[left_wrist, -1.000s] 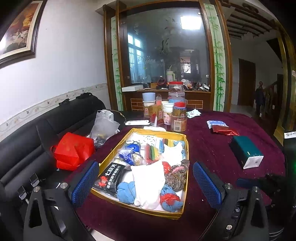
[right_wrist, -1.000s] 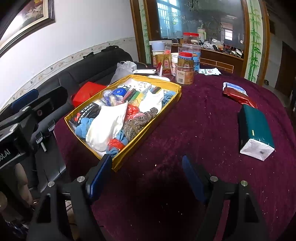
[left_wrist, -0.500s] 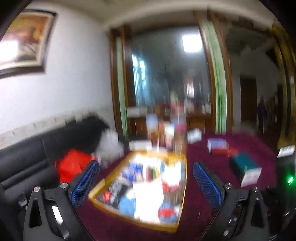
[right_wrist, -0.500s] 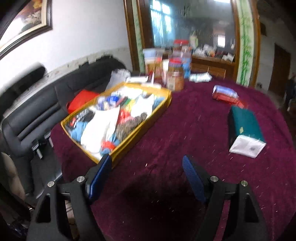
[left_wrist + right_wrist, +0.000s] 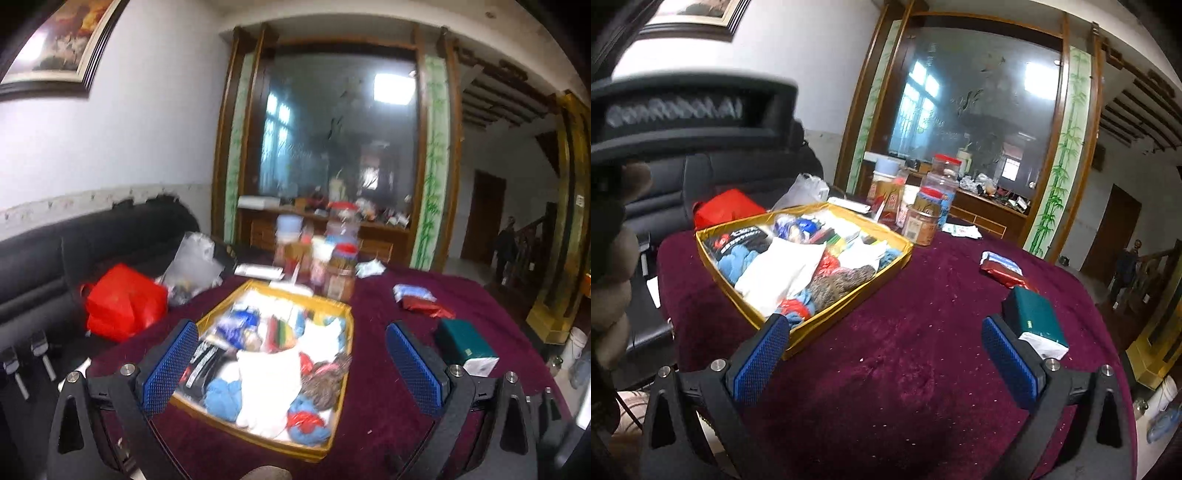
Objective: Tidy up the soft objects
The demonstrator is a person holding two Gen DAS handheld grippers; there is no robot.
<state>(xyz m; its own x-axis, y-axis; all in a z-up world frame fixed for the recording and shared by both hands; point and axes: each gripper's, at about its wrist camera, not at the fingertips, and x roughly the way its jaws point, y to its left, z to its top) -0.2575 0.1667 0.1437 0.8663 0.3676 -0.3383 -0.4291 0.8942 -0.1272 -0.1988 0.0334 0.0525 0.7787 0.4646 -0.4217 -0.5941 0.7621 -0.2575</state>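
Fingers on the left gripper show only rightward; both grippers gape, the right gripper just widened; tray brims with cloths.

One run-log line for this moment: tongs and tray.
left tongs: open, empty | right tongs: just opened wider, empty | yellow tray: full of soft items, untouched | stage: pre-grasp

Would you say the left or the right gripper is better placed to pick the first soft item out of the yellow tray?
Left, probably. The left gripper is open and frames the yellow tray, white cloth centred between its pads. The right gripper, also open, faces bare tablecloth beside it.
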